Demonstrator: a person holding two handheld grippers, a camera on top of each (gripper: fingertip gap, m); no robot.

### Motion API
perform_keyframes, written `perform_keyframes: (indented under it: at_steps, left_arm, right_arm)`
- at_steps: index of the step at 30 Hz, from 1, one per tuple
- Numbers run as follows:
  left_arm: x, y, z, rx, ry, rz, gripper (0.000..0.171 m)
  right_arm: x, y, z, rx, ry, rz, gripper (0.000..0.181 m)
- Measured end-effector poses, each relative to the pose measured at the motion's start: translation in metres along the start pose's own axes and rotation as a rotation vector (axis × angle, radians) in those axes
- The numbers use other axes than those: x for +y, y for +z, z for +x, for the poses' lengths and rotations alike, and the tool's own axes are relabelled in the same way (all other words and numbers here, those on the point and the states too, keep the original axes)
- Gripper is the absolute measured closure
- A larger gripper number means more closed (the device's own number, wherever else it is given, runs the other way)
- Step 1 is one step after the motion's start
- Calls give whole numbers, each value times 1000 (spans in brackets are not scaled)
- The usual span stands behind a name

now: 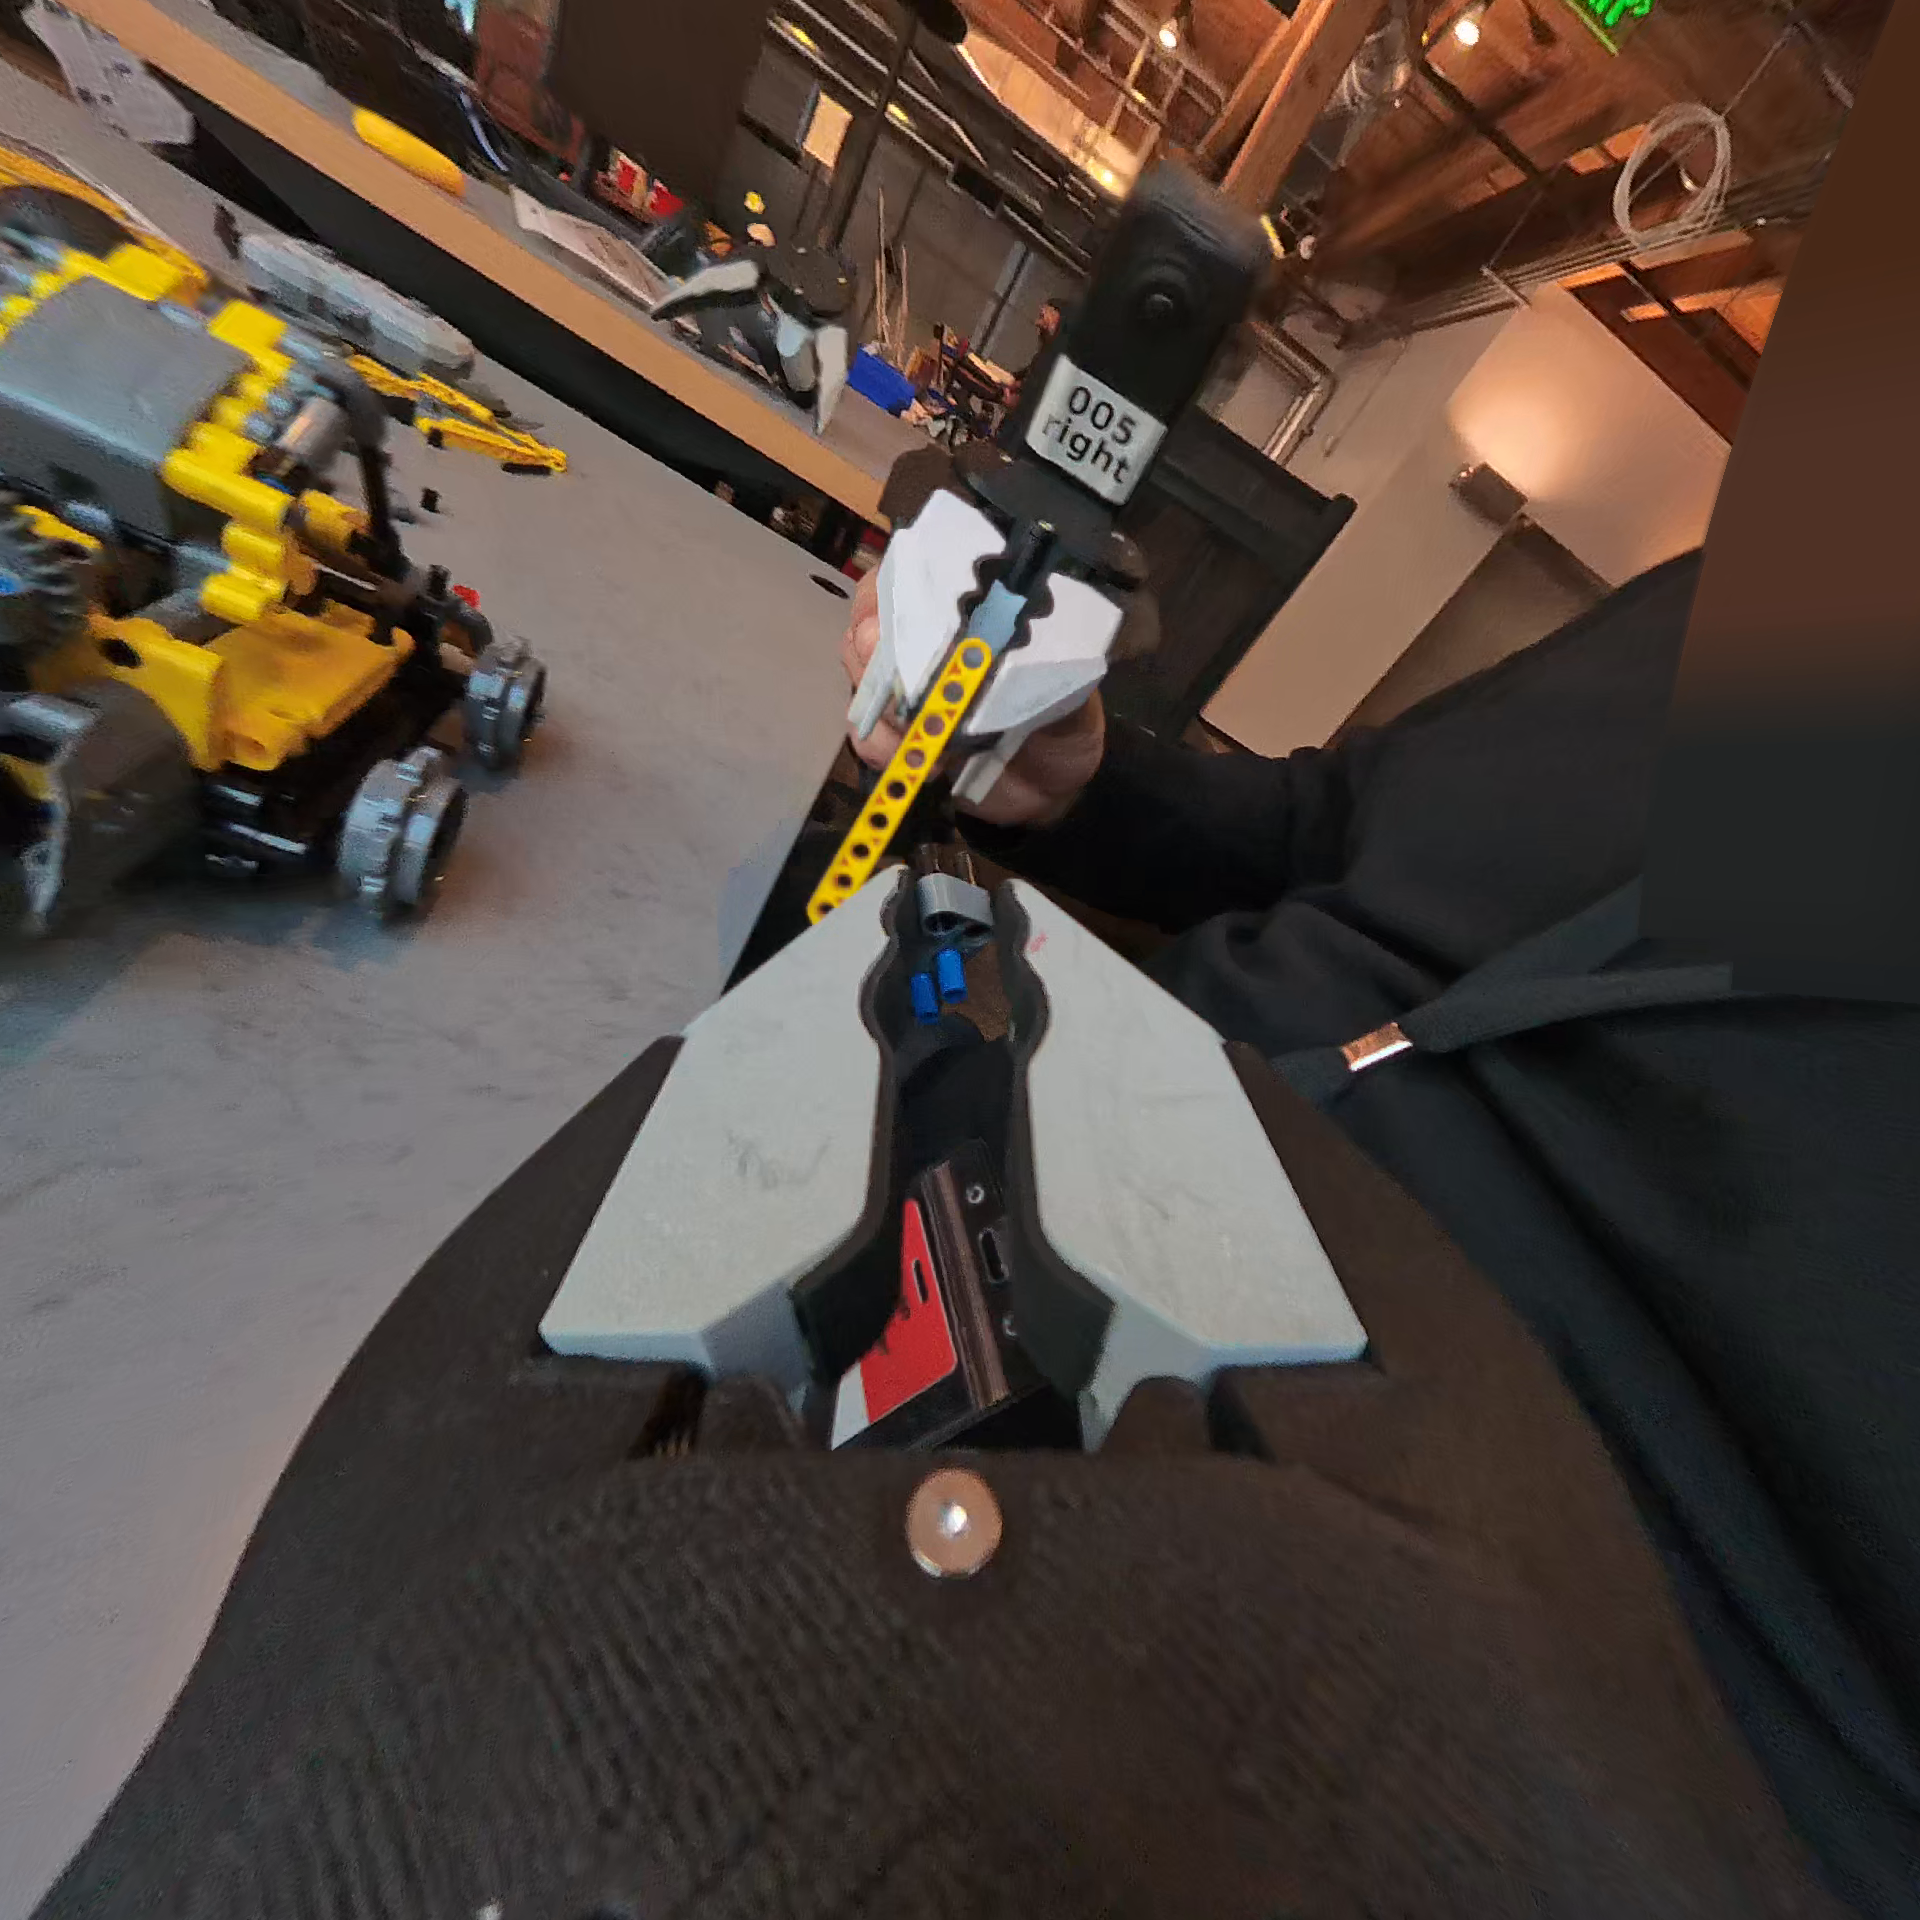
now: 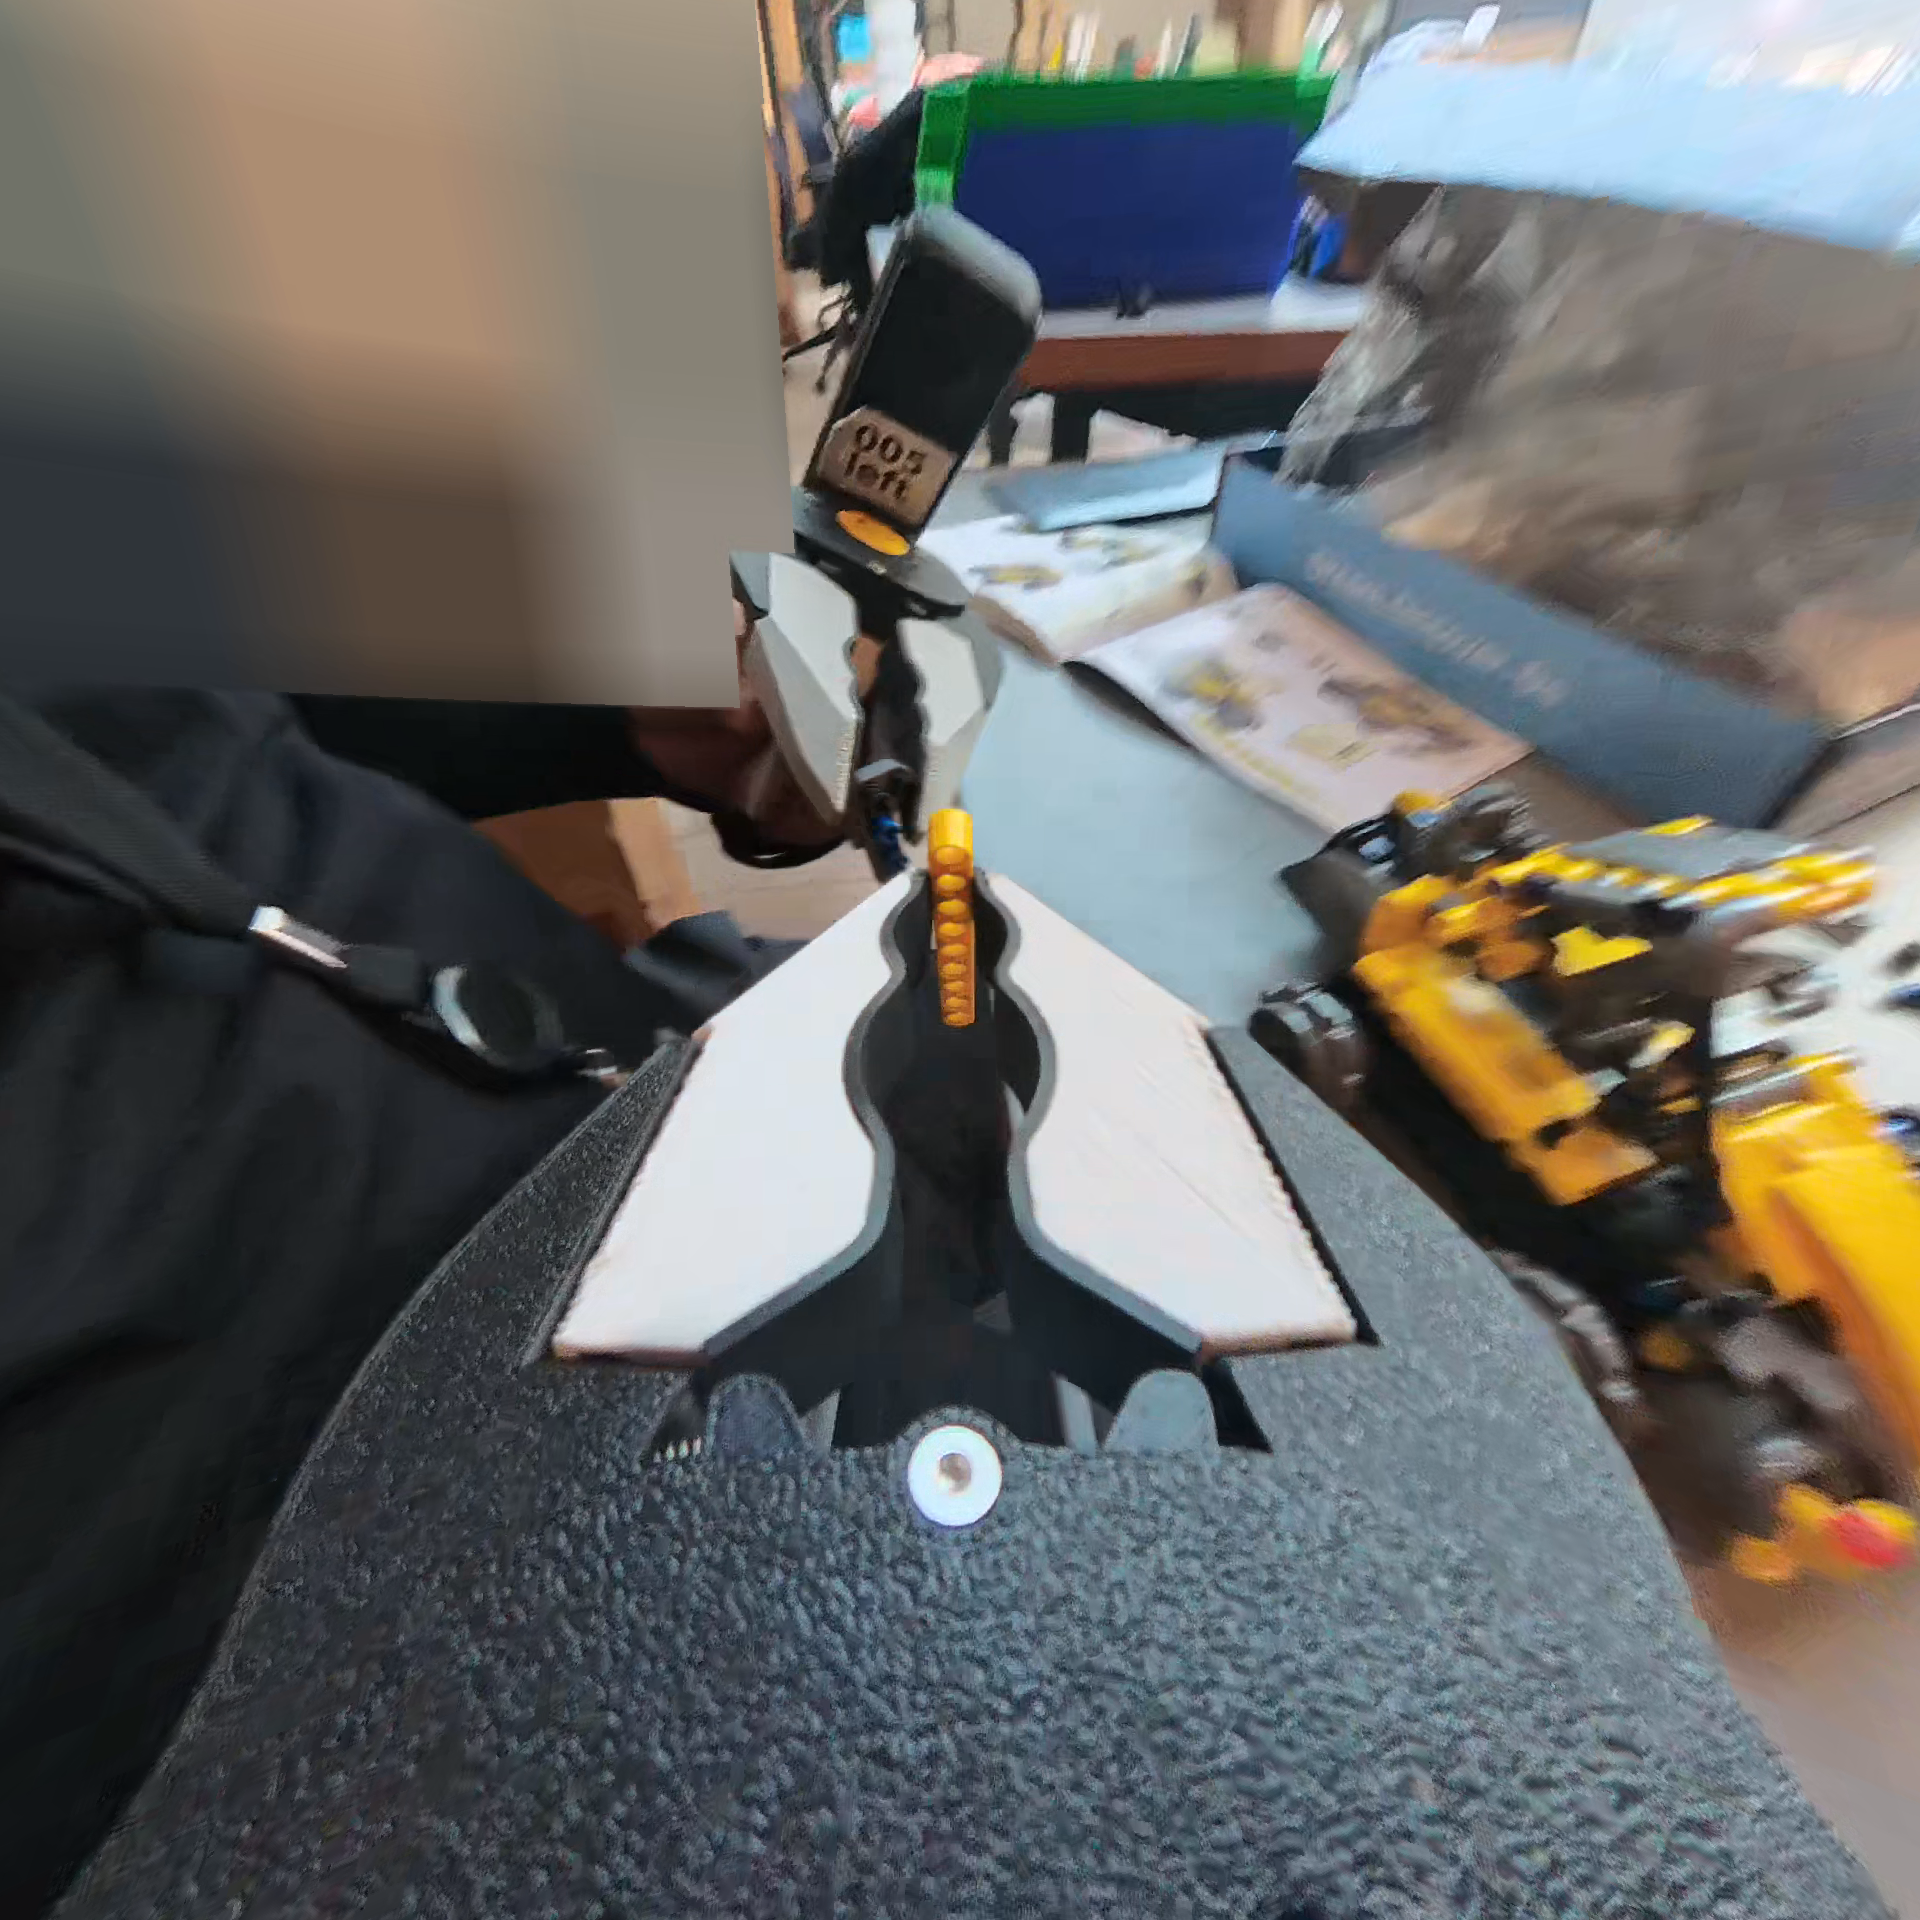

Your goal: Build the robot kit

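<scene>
My left gripper [image 1: 951, 894] is shut on a small grey connector [image 1: 954, 914] with two blue pins [image 1: 935, 982]. My right gripper [image 2: 951, 878] is shut on a long yellow perforated beam [image 2: 951, 935] that sticks out past its tips. In the left wrist view the right gripper [image 1: 920, 750] faces mine, and the beam [image 1: 894, 790] slants down so its free end sits just beside the connector. A grey and black axle part [image 1: 1013, 582] sits at the beam's upper end between the fingers. In the right wrist view the left gripper [image 2: 883, 795] holds the connector [image 2: 881, 779] just beyond the beam's tip.
A yellow and grey brick-built vehicle [image 1: 208, 623] stands on the grey table [image 1: 520, 1091]; it also shows in the right wrist view [image 2: 1610, 1039]. Open instruction booklets [image 2: 1299, 707] and a dark blue box [image 2: 1507, 644] lie behind. Both grippers hover off the table edge by a person's black hoodie [image 1: 1558, 1039]. The tips of one gripper are about 4 centimetres away from the tips of the other.
</scene>
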State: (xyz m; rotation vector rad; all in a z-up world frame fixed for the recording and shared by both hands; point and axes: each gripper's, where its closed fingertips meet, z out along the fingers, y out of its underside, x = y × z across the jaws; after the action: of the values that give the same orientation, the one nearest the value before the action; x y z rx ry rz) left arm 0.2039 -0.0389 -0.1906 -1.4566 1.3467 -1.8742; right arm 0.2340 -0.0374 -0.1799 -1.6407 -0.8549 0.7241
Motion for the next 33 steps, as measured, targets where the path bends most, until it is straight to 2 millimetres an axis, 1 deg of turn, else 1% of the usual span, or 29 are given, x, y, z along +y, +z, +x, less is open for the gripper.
perform_keyframes:
  at_steps: [1,2,3,6,9,11,13,15,17,19,21,24,26,27,30,31,33]
  left_arm:
    - [-2,-2,-5,-16,-15,-5,160]
    - [-4,-4,-9,-29,-26,-8,160]
    - [-5,-6,-12,-35,-39,-9,160]
    - [-11,-12,-19,-16,-65,26,160]
    - [-18,-18,-24,36,-135,76,160]
    - [-18,-19,-30,29,-153,69,160]
    - [-11,-17,-35,-12,-118,2,160]
    - [-5,-12,-36,-39,-67,-70,160]
    - [-2,-7,-36,-52,-40,-112,160]
    - [1,-1,-36,-45,-35,-141,160]
    - [5,3,-39,-56,-30,-187,160]
    - [13,10,-47,-90,-8,-316,160]
    - [16,15,-52,-121,21,-420,160]
    - [16,18,-55,-137,37,-469,159]
    - [15,26,-62,-163,73,-561,160]
    - [15,28,-62,-158,64,-583,160]
    - [17,32,-60,-128,40,-617,160]
  right_arm:
    - [0,1,8,32,-44,21,175]
    - [7,6,16,49,-52,13,175]
    - [16,12,20,49,-22,-12,175]
    - [33,25,24,49,49,-49,175]
    - [38,29,26,80,35,-82,174]
    - [43,27,28,103,29,-99,174]
    - [46,21,31,119,74,-74,174]
    - [53,14,35,134,133,-87,174]
    - [61,9,35,149,146,-126,174]
    - [72,6,34,155,118,-191,174]
    - [89,6,30,134,94,-312,174]
    - [98,2,35,146,50,-406,173]
    - [101,0,39,146,47,-442,162]
    - [101,0,39,138,56,-446,160]
    - [102,-5,42,149,49,-453,150]
    - [100,-8,43,161,37,-452,148]
    - [84,-13,43,174,2,-396,149]
